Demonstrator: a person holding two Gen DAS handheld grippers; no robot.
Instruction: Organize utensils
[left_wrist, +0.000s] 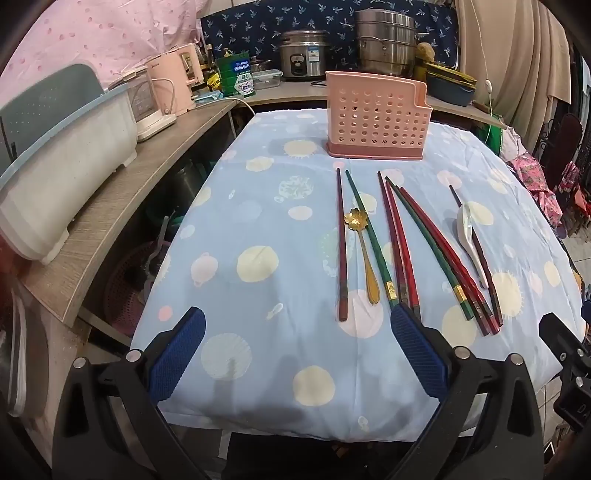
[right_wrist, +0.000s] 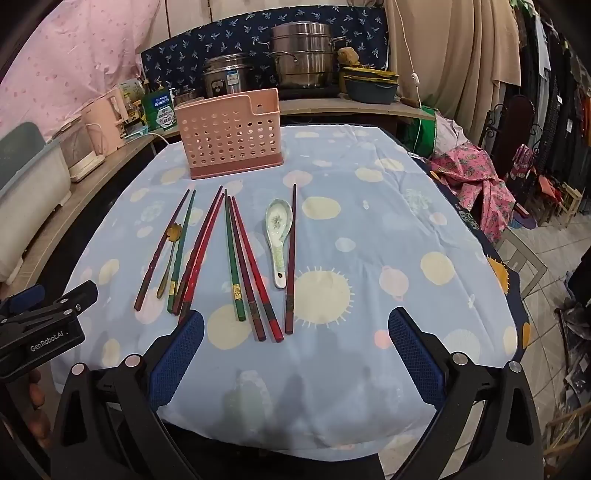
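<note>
A pink perforated utensil holder (left_wrist: 376, 120) (right_wrist: 231, 134) stands at the far side of the table. In front of it lie several red and green chopsticks (left_wrist: 397, 240) (right_wrist: 236, 258), side by side on the blue cloth. A gold flower-shaped spoon (left_wrist: 364, 254) (right_wrist: 168, 258) rests among the left ones, and a white ceramic soup spoon (left_wrist: 471, 240) (right_wrist: 279, 240) lies to the right. My left gripper (left_wrist: 297, 319) hovers open over the near table edge, its right pad by the chopstick ends. My right gripper (right_wrist: 295, 321) is open too, empty, just short of the chopstick ends.
A wooden shelf (left_wrist: 122, 195) on the left carries a white bin (left_wrist: 62, 173) and pink kettles (left_wrist: 177, 79). Steel pots (right_wrist: 303, 55) and a rice cooker (left_wrist: 304, 55) stand on the counter behind. Pink clothes (right_wrist: 476, 173) and chairs crowd the right side.
</note>
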